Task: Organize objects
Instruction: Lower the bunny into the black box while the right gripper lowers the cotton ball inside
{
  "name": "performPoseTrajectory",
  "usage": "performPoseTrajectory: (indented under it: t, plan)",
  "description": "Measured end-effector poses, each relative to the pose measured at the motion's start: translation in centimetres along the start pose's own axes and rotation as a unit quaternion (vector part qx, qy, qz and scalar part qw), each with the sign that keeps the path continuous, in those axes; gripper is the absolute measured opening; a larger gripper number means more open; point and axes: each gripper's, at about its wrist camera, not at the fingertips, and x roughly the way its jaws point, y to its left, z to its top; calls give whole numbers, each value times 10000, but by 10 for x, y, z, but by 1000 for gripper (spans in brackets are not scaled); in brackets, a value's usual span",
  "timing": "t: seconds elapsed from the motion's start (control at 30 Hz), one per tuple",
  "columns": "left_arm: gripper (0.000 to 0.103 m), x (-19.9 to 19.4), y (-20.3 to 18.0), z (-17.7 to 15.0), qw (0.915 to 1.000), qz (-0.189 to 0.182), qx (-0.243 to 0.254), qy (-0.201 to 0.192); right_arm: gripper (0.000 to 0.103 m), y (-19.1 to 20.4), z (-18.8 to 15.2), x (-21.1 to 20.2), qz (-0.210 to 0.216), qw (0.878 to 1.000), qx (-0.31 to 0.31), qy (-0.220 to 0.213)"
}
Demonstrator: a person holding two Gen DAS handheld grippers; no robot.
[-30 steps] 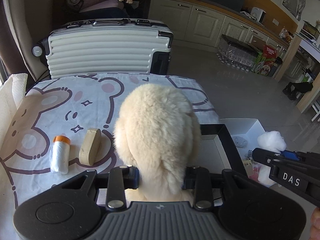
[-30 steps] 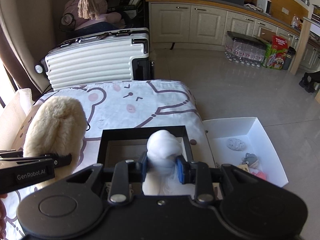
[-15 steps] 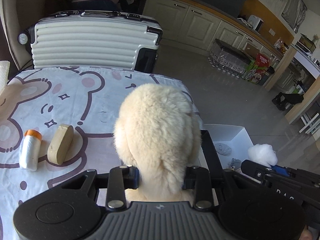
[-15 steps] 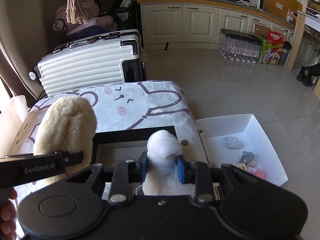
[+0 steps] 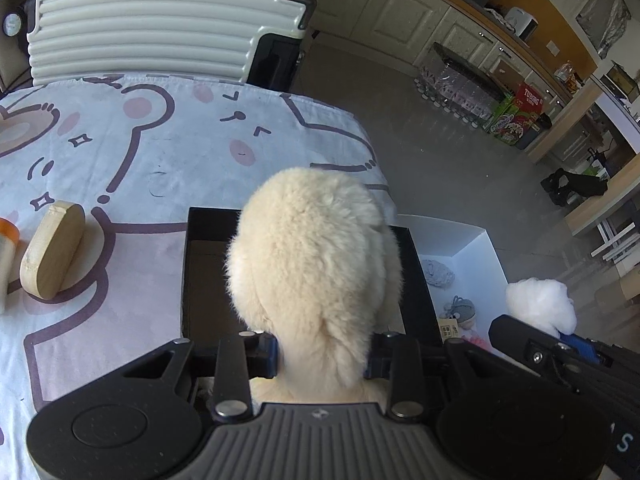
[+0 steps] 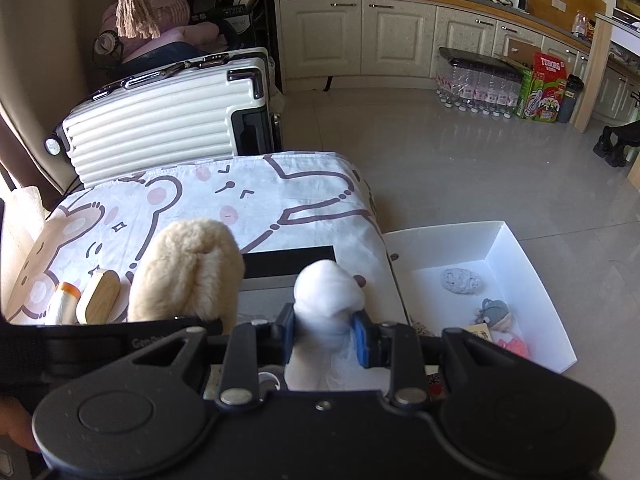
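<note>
Left hand-held gripper (image 5: 322, 354) clamps a cream fluffy plush toy (image 5: 316, 264) above the open black rectangular box (image 5: 418, 280) on the bear-print cloth-covered table (image 5: 180, 152). Right hand-held gripper (image 6: 325, 334) pinches a white cotton-like puff (image 6: 326, 294) near the box's right edge, beside a white cardboard tray (image 6: 516, 248) on the floor.

A surface draped in a white cloth printed with cartoon bears (image 5: 192, 148) carries a shallow black rectangular box (image 5: 188, 272) near its right edge. Toward its left lie a rounded oval block of pale wood (image 5: 52, 256) and, just beside that, a white roll with an orange cap (image 6: 64, 302). On the grey tiled floor (image 6: 460, 168) sit a ribbed white suitcase (image 6: 160, 120) and an open white cardboard box (image 6: 520, 256).
</note>
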Motion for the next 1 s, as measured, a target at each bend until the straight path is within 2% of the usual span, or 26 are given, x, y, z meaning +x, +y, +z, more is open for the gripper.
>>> performPoseTrajectory:
  t: [0.6, 0.8, 1.0]
  plan:
    - [37, 73, 4, 3, 9988, -35, -135, 480, 30, 0, -10, 46, 290, 9969, -399, 607]
    - [37, 83, 8, 2, 9979, 2, -87, 638, 30, 0, -12, 61, 312, 9956, -431, 776]
    - [37, 83, 20, -2, 9941, -39, -238, 1061, 30, 2, -17, 76, 269, 9938, -433, 991]
